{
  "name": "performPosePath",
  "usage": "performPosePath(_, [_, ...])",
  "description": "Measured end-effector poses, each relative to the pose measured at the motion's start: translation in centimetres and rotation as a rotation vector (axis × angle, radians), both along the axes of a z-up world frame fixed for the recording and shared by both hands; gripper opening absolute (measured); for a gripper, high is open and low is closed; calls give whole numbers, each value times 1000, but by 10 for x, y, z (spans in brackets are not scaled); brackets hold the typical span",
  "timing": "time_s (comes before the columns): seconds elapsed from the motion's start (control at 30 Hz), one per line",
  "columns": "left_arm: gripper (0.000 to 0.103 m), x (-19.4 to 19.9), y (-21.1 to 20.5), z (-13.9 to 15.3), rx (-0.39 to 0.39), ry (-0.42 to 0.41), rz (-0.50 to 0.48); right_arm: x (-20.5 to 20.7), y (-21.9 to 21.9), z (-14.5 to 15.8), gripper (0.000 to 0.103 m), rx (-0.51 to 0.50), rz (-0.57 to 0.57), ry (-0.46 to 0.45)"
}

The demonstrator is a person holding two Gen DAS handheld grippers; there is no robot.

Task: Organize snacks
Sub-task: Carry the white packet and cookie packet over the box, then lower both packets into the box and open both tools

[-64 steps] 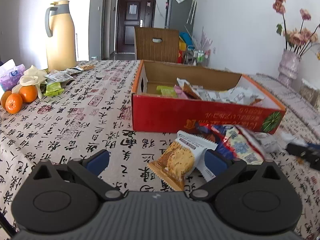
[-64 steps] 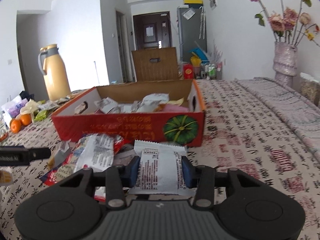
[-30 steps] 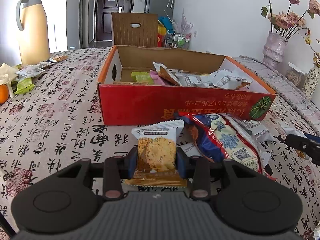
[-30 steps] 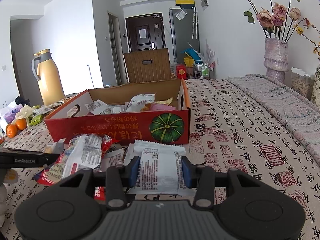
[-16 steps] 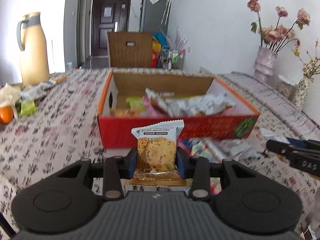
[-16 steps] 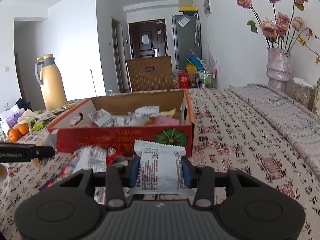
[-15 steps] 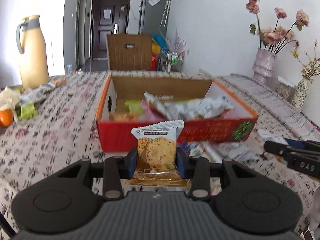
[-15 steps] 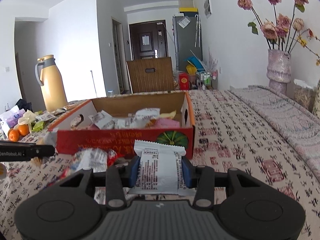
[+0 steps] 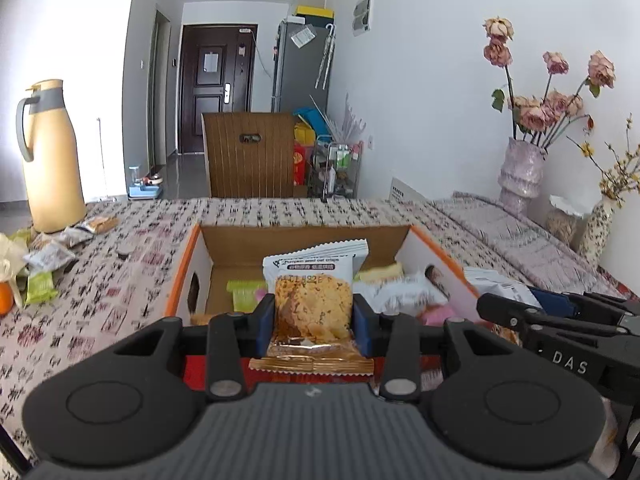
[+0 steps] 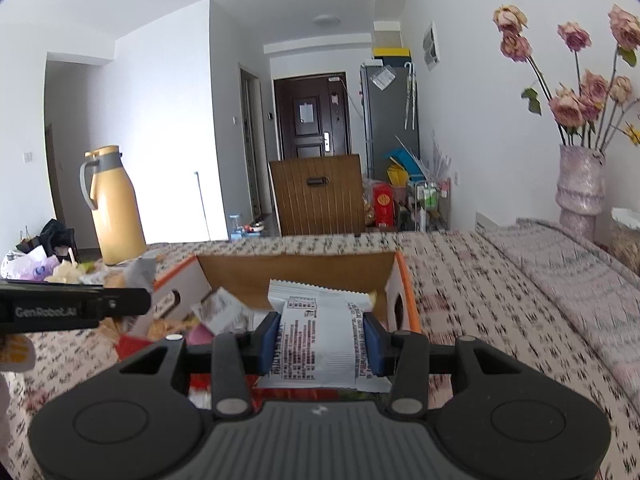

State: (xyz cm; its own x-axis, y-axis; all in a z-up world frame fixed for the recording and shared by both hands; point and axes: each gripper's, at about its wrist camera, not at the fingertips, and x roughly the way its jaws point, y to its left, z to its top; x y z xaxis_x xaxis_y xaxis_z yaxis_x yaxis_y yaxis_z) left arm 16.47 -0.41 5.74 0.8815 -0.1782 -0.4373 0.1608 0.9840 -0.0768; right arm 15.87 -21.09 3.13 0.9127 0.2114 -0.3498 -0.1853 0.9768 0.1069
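Observation:
My left gripper [image 9: 313, 322] is shut on a cookie packet [image 9: 313, 300] with a white top and holds it above the near wall of the red cardboard box [image 9: 182, 280]. My right gripper [image 10: 320, 338] is shut on a white printed snack packet [image 10: 320, 340] and holds it over the same box [image 10: 406, 292], near its right end. The box holds several snack packets [image 9: 400, 292]. The right gripper also shows at the right in the left wrist view [image 9: 560, 328].
A yellow thermos jug [image 9: 48, 156] stands at the table's far left, with loose snack packets [image 9: 48, 256] and an orange [image 9: 5, 304] near it. A vase of dried roses [image 9: 520, 172] stands at the far right. A brown chair back [image 9: 248, 154] is behind the table.
The left gripper shut on the cookie packet and lifted it. Both grippers rose and moved forward over the box with their packets.

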Motion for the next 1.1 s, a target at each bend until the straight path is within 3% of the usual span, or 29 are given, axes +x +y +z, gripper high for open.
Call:
performPosePath(0.57, [40,80,6,7,-32,-12,109,89,27,17,42,-26,11,-19])
performPosePath(0.83, [40,101,17,-21,-50,12,147,110,32,-10,42,-23,2,7])
performPosePath(1.1, [40,105,19,-37,-41,22,123,114,29,-23,43,-12,17,36])
